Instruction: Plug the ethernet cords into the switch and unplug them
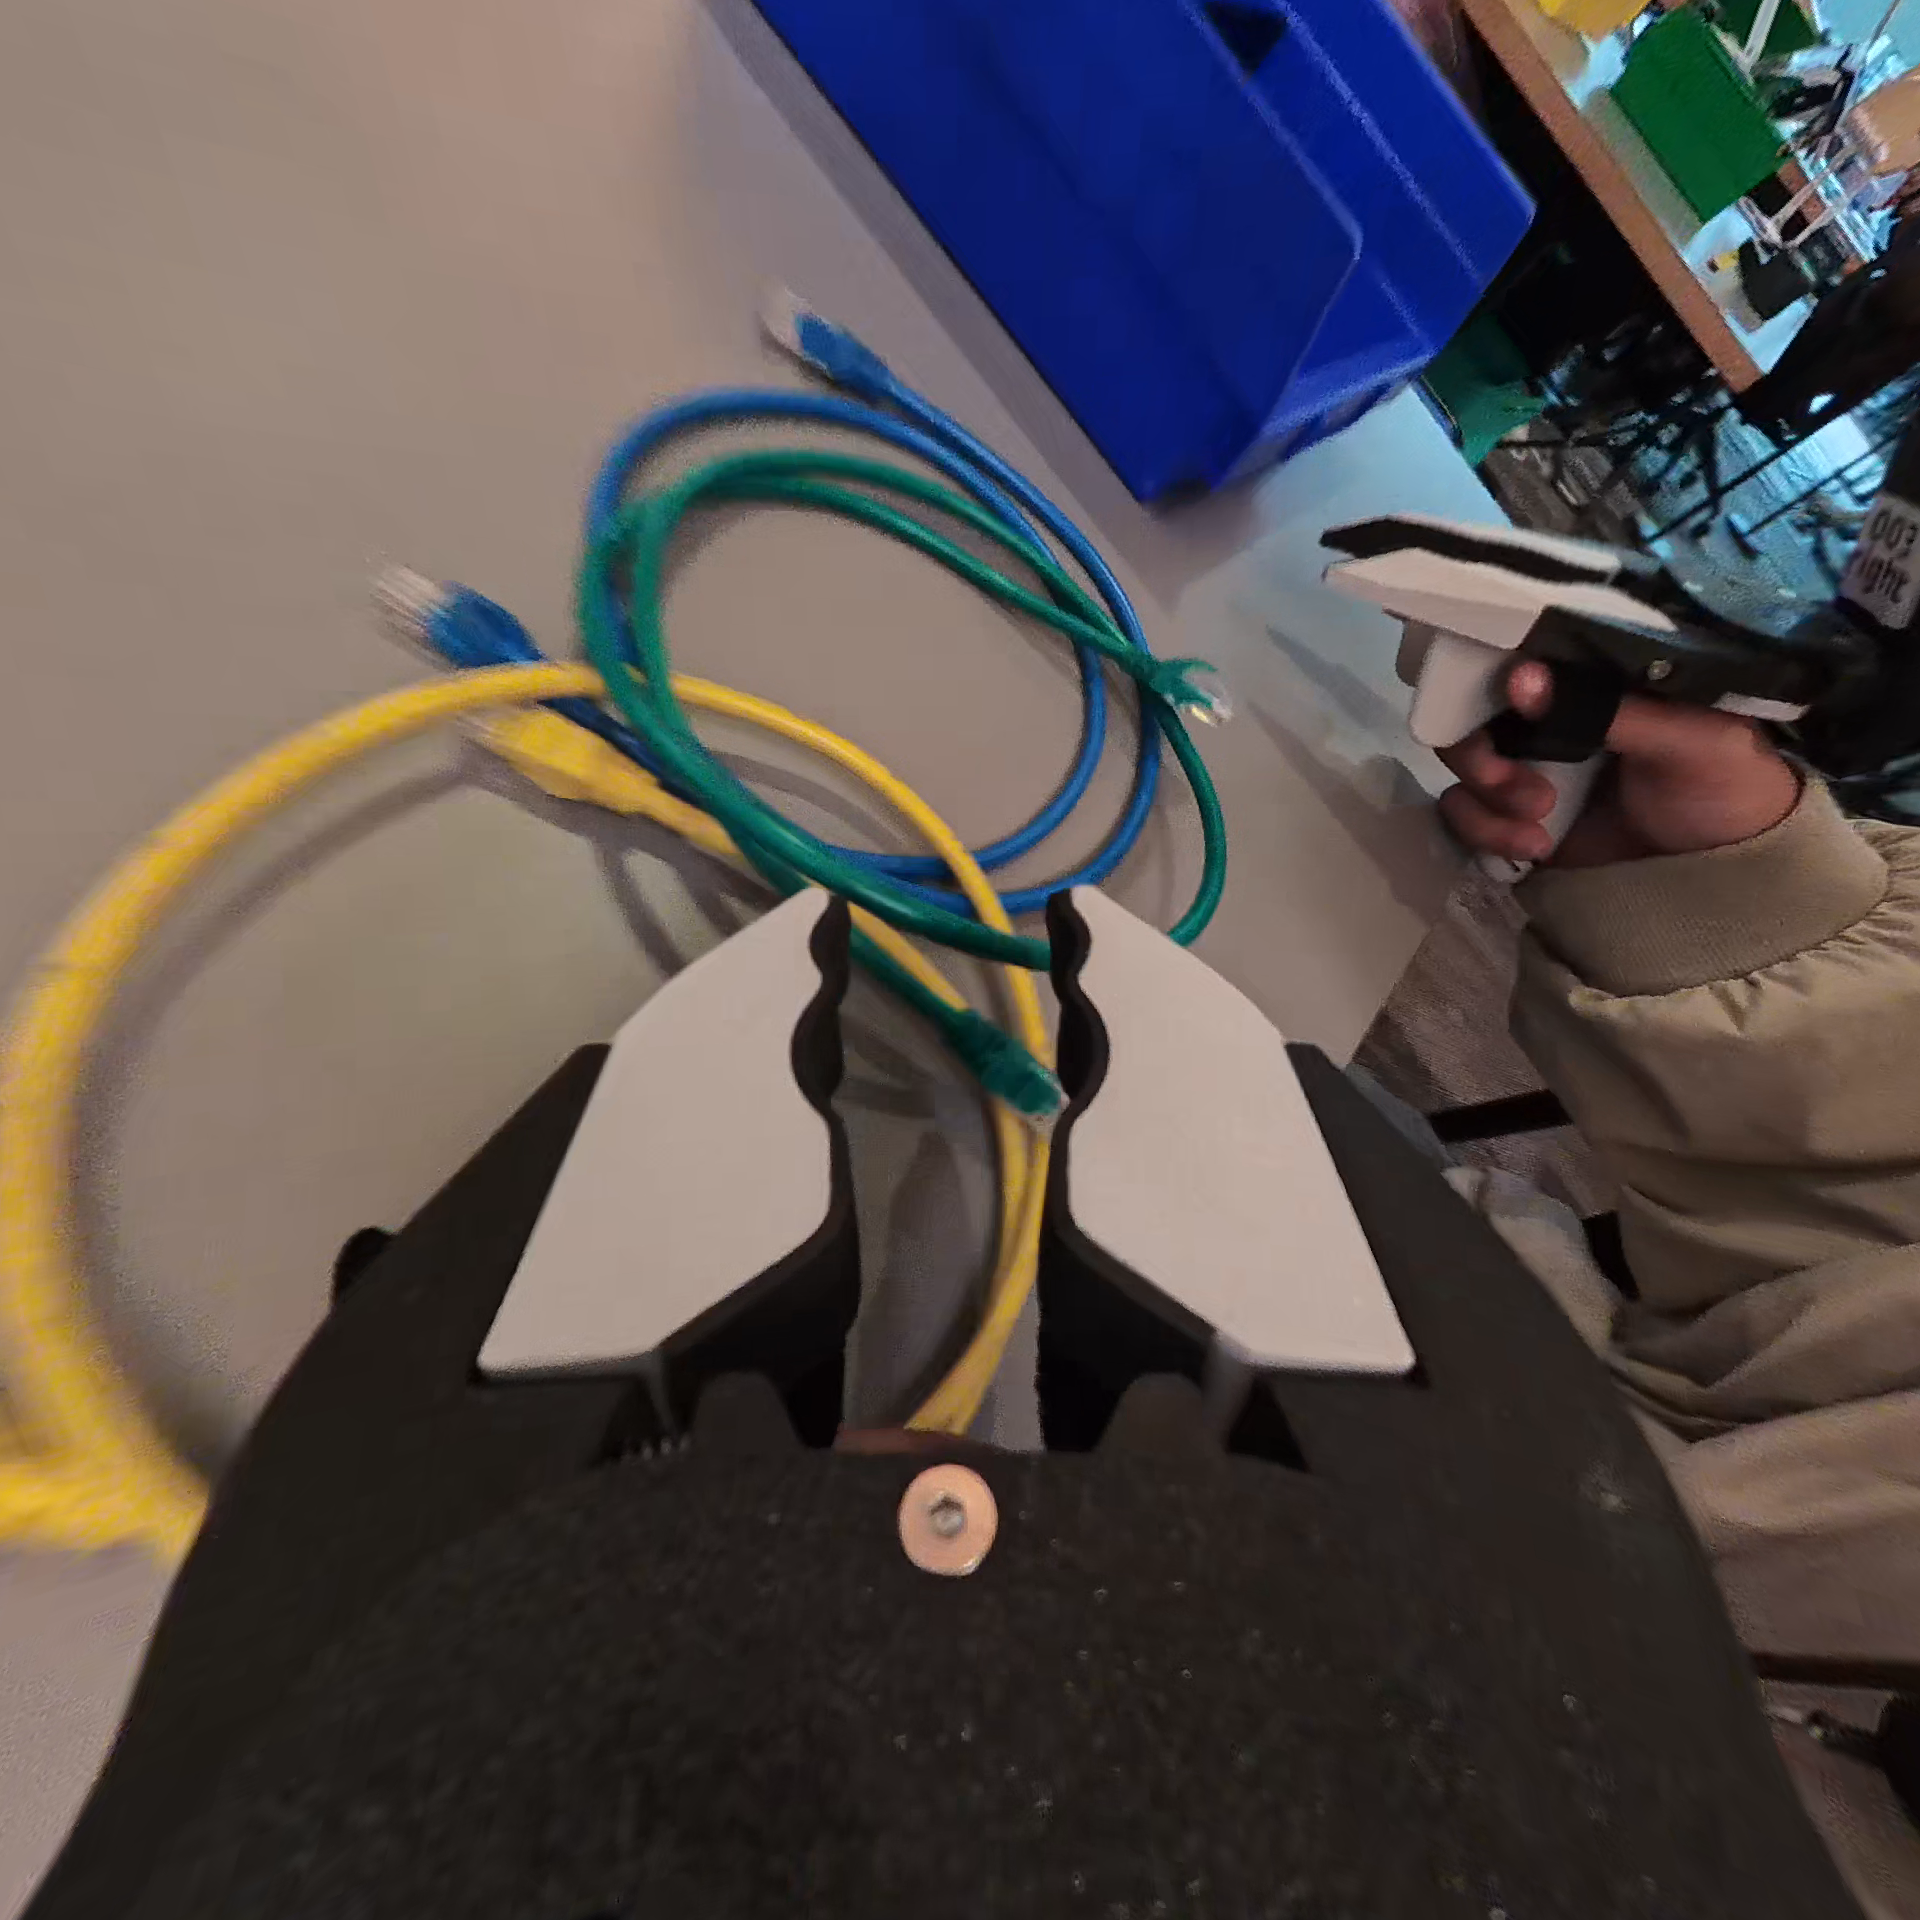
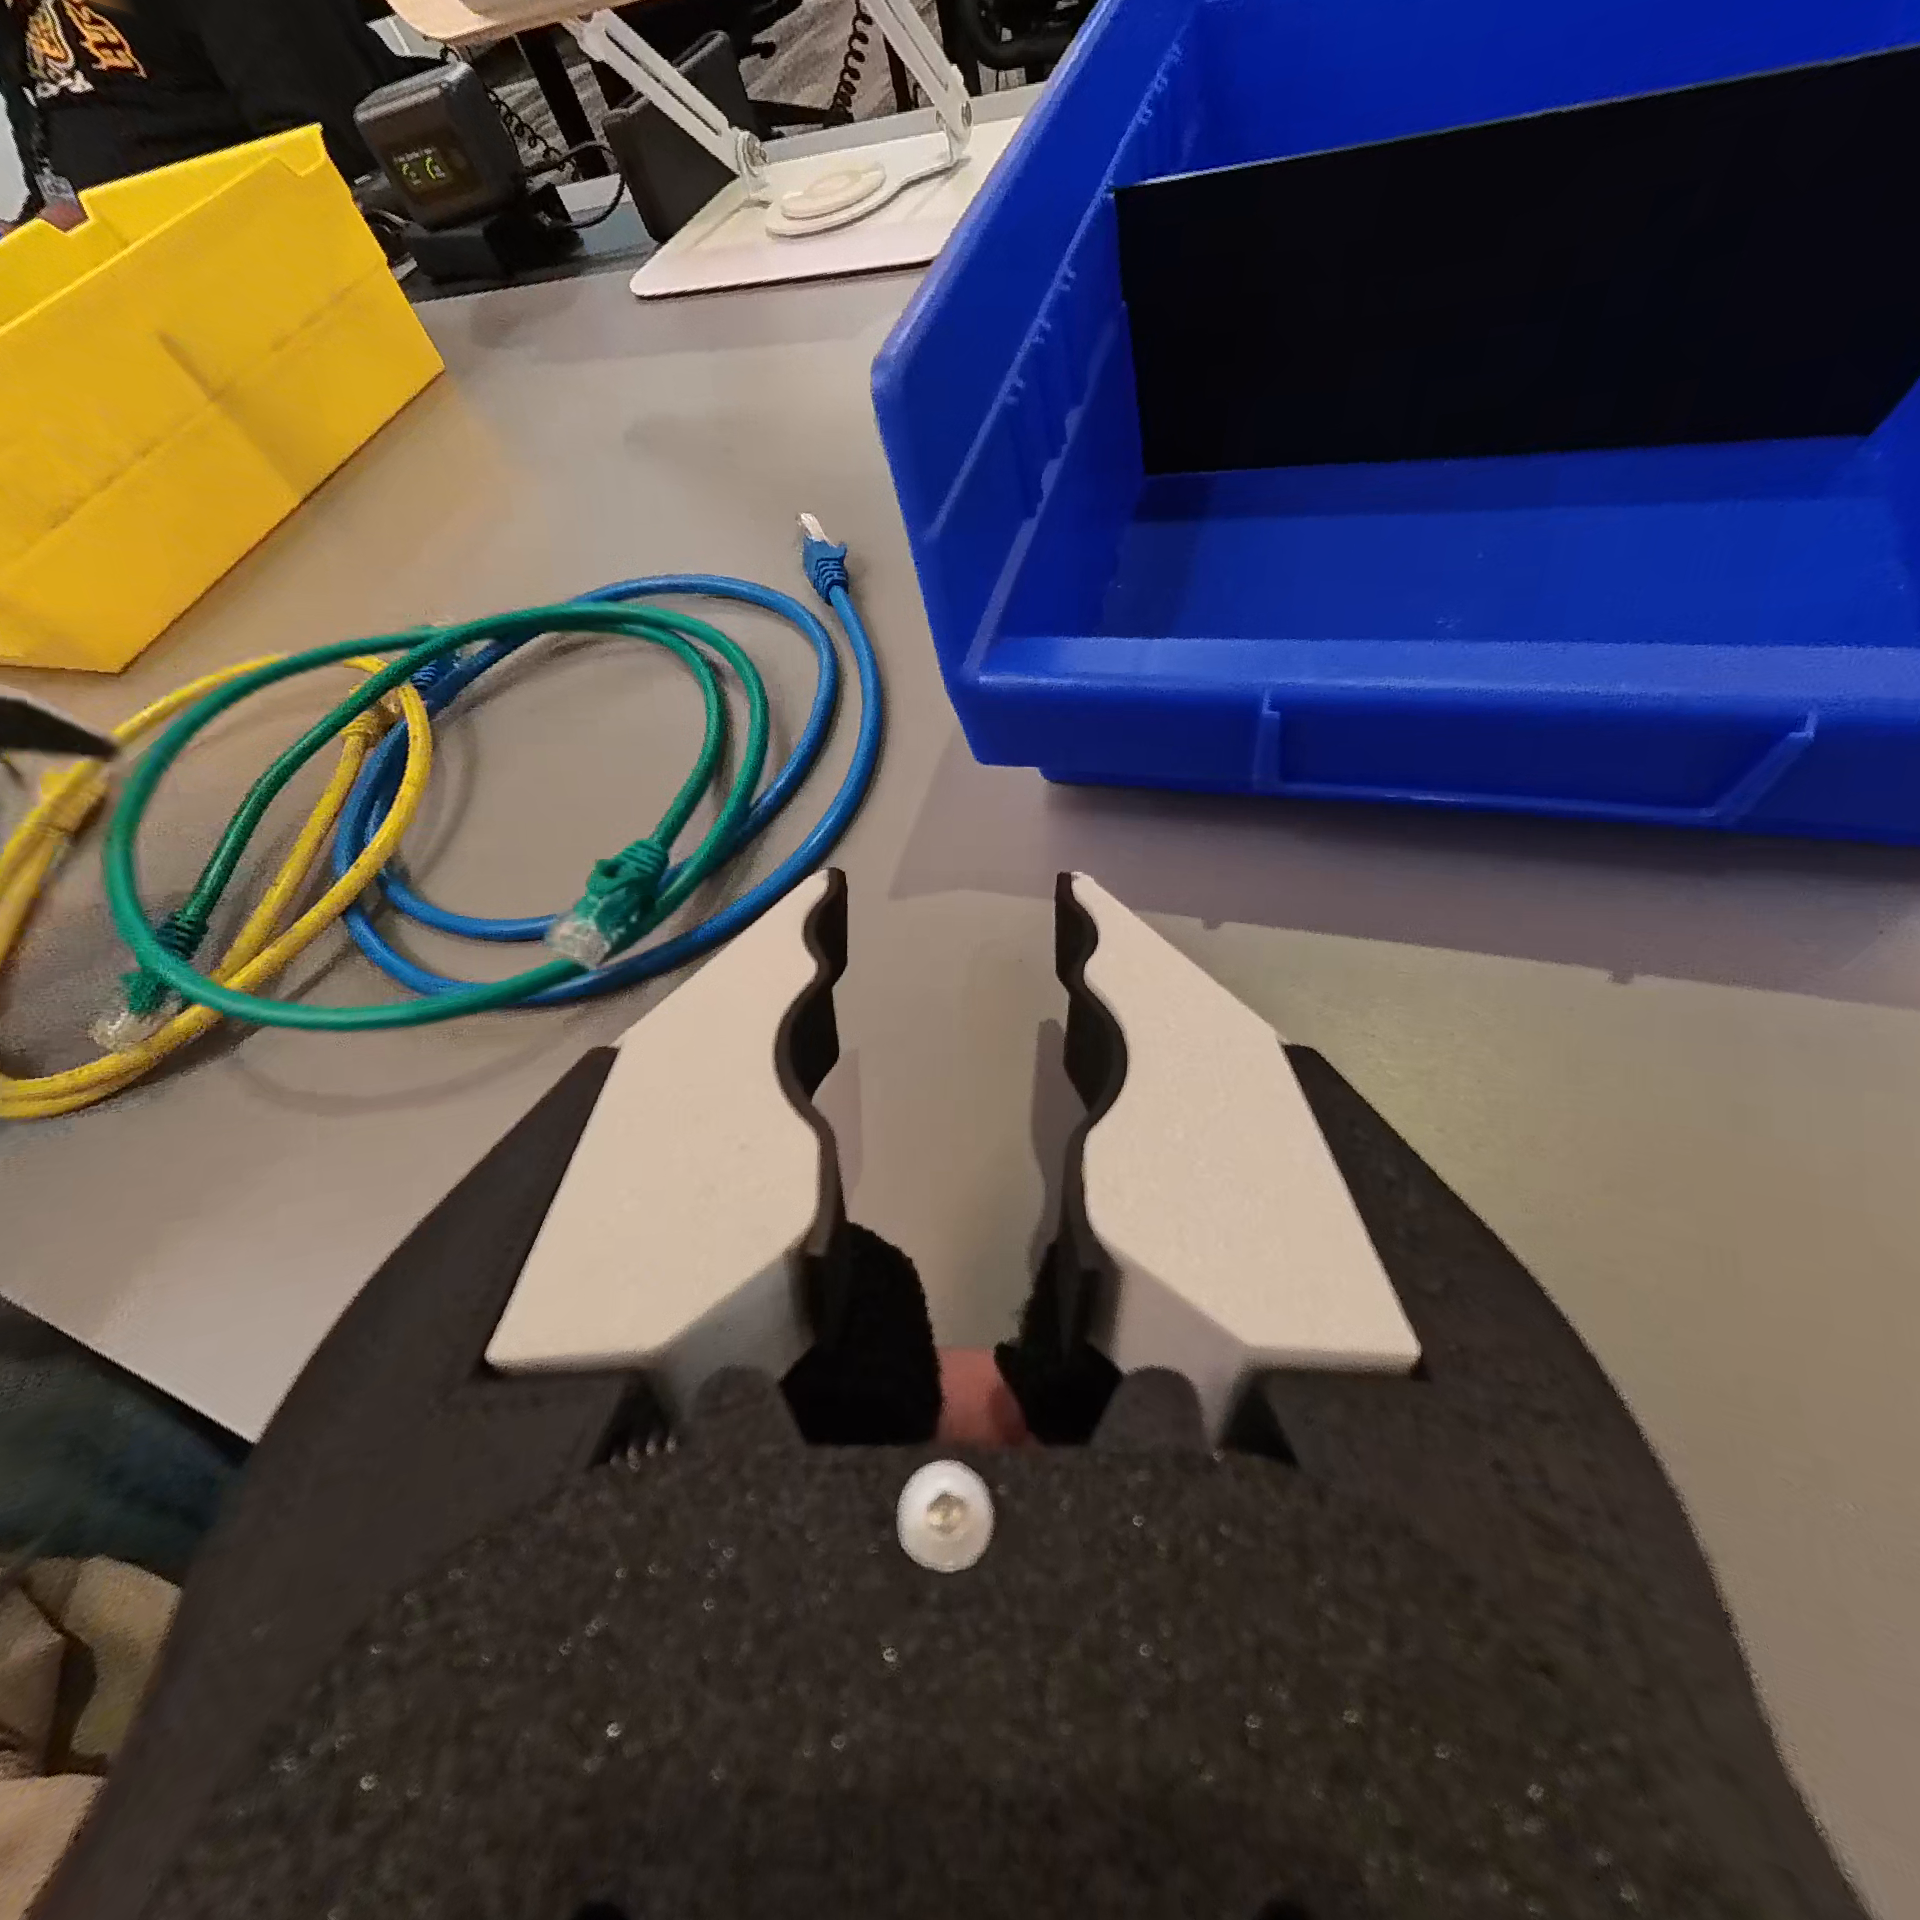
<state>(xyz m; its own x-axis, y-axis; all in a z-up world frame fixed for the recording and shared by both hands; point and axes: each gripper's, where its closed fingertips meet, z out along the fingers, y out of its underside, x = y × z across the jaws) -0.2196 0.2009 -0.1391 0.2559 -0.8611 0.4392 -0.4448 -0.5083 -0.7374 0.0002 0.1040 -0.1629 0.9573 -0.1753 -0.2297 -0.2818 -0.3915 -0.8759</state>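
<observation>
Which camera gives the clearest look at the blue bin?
The right wrist view: it looks into the blue bin's open front, showing its floor, a dark divider and the front lip. The left wrist view shows only the bin's outer wall at the top, slightly blurred, with its inside mostly hidden.

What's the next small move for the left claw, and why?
Probably shut the left claw on the green ethernet cord near its plug: the jaws stand open with that plug between them, nothing is gripped, and no switch is in view. The right claw hangs open over bare grey table.
</observation>
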